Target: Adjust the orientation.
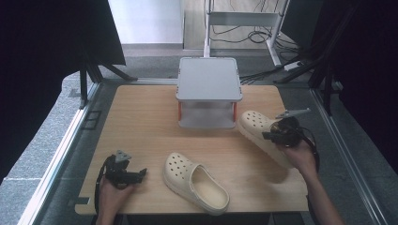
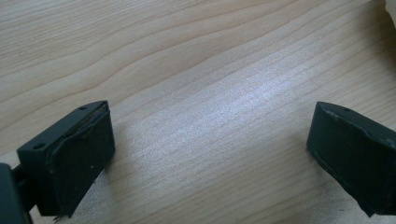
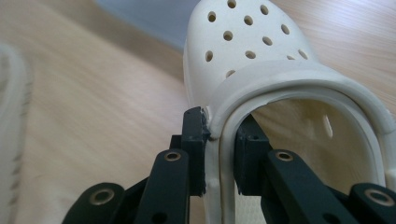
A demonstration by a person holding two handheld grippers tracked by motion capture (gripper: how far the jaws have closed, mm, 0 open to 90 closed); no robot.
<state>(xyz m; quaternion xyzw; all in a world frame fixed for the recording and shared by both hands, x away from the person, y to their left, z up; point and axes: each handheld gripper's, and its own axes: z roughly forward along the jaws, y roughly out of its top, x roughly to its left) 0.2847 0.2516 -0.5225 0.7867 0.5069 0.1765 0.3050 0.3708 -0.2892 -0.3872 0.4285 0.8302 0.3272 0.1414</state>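
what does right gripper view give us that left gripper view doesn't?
Right gripper view alone: the right claw shut on the side wall of a cream perforated clog, one jaw outside and one inside the opening, plus the blurred edge of a second clog at far left.

Left gripper view alone: the left claw with its jaws wide apart, holding nothing.

Both: the light wooden tabletop beneath the claws.

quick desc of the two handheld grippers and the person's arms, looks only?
Both grippers, left and right, are black, with a grey three-cornered plate on top and a black cable trailing back. Pads are flat, black and scuffed; linkage arms have metal-ringed pivots. Forearms are bare, no sleeves or gloves.
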